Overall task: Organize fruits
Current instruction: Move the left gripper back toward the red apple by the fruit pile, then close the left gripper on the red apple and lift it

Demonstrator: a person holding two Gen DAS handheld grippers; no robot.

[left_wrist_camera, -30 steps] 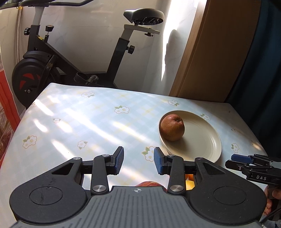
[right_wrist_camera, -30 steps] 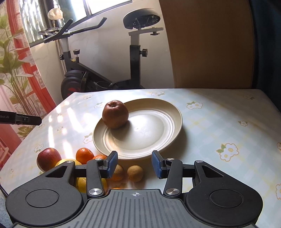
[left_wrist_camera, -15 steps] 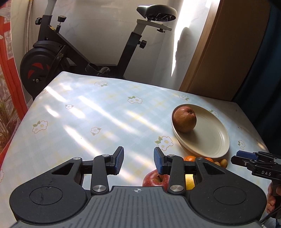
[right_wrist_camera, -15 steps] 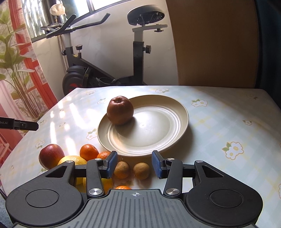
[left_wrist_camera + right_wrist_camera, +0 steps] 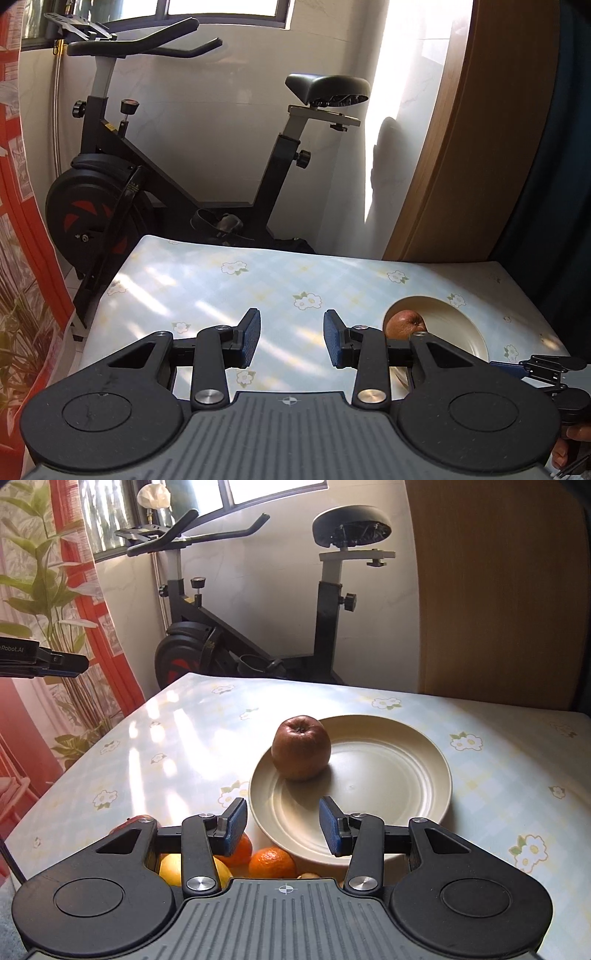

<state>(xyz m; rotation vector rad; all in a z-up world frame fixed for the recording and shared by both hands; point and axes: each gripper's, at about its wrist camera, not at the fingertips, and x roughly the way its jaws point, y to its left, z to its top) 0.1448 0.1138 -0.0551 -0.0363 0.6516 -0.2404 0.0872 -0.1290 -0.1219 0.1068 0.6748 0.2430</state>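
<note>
A brown apple [image 5: 301, 747] sits on the left part of a cream plate [image 5: 388, 775] on the flowered table. My right gripper [image 5: 282, 825] hovers over the plate's near rim, open, with nothing between its blue pads. Just below it lie two oranges [image 5: 272, 862], a yellow citrus fruit [image 5: 173, 871] and a sliver of a red apple [image 5: 138, 818], mostly hidden by the gripper body. My left gripper [image 5: 291, 338] hangs open and empty over bare tablecloth, left of the plate [image 5: 458, 325] and the brown apple [image 5: 404, 325].
An exercise bike [image 5: 177, 177] stands beyond the table's far edge. A wooden panel [image 5: 495, 590] rises at the back right and a red curtain [image 5: 110, 635] hangs at the left. The table [image 5: 166, 746] drops off at its left edge. Fingers [image 5: 569, 439] hold the right gripper.
Both grippers have lifted and drawn back. In the left view the loose fruit has dropped out of sight and the plate has slid behind the right finger. In the right view the pile has slipped under the gripper body.
</note>
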